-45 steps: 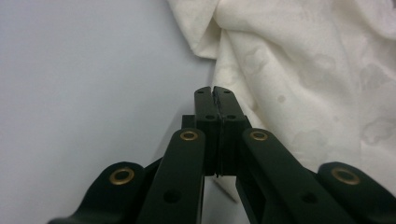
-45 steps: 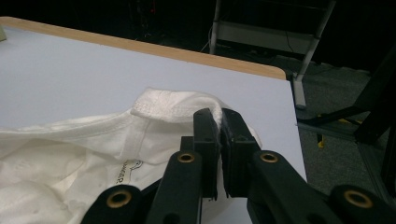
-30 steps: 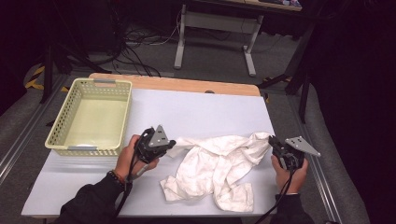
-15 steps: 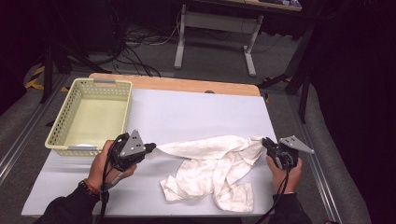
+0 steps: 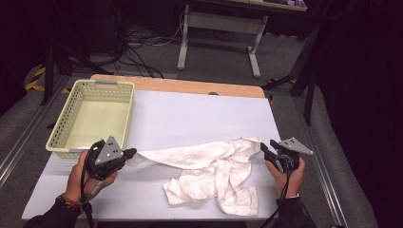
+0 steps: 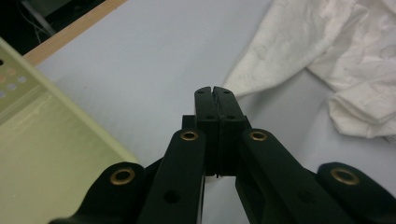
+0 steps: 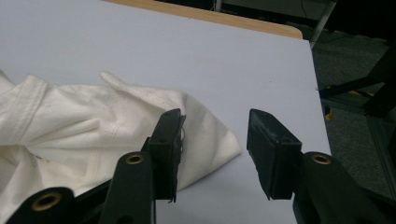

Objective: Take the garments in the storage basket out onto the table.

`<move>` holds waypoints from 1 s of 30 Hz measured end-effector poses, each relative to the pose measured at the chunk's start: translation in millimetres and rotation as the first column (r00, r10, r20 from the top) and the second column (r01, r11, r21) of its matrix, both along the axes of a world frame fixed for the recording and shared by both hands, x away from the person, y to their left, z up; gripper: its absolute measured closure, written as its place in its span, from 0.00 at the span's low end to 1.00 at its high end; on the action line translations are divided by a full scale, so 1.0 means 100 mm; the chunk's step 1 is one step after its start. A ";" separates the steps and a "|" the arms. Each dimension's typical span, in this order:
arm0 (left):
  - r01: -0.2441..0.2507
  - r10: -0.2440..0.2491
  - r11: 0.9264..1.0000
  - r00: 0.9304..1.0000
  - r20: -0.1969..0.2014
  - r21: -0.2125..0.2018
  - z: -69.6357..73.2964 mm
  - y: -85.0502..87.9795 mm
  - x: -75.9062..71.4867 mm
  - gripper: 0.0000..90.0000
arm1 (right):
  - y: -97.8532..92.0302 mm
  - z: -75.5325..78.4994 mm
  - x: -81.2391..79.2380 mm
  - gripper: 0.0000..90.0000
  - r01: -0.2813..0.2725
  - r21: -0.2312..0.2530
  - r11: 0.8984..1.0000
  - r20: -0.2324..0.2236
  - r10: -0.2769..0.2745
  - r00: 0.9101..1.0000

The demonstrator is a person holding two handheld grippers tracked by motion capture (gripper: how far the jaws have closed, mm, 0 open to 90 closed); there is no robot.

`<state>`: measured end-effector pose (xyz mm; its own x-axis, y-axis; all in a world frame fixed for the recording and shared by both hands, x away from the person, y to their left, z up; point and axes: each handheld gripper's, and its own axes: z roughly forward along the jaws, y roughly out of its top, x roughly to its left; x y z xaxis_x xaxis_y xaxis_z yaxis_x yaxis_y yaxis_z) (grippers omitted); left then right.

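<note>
Spreading the white cloth (image 5: 209,173) across the counter (image 5: 199,114) looks like the job in hand, and I judge it barely begun. My left claw (image 5: 129,153) is clenched on one corner of the cloth, the jaws pressed flat together with the fabric's tip pinched at their ends, as the left gripper view shows (image 6: 215,95). That corner is drawn out into a long strip pointing toward the basket (image 5: 116,85), so one edge is stretched. My right claw (image 5: 264,147) has just been opening; its jaws stand apart, and in the right gripper view the cloth's far corner (image 7: 205,135) lies on the counter between them and beside the left-hand jaw, released, not pressed. The middle of the cloth is a crumpled heap near the counter's front edge, with folds lying over one another, so most of the flattening is left. The basket stands empty at the counter's left side.

Count: one cloth, one basket, one counter, two claws
</note>
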<state>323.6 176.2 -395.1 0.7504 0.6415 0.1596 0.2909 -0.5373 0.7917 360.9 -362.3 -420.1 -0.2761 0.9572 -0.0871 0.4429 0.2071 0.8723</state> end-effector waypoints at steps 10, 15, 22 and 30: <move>0.015 -0.015 1.000 1.000 -0.016 0.011 -0.09 0.01 -0.04 0.97 | 0.23 0.06 -0.26 0.56 -0.162 -0.025 0.987 -0.028 0.161 0.987; 0.077 -0.077 0.997 0.997 -0.005 0.013 -0.11 -0.13 -0.08 0.92 | 0.35 -0.01 -0.36 0.56 -0.262 -0.045 0.964 -0.103 0.256 0.961; 0.275 -0.274 0.953 0.961 -0.027 0.125 -0.27 -0.82 -0.11 0.72 | 0.42 -0.22 -0.32 0.49 -0.277 -0.039 0.960 -0.241 0.260 0.935; 0.323 -0.314 0.928 0.946 -0.074 0.185 -0.43 -1.20 0.05 0.65 | 0.36 -0.31 -0.25 0.58 -0.228 -0.011 0.974 -0.276 0.216 0.937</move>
<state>328.8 56.1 -437.6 0.9190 0.3277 0.2193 0.1103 -0.7475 0.6550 336.1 -326.3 -451.4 -0.4999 0.8659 -0.0182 0.5999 0.3613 0.7139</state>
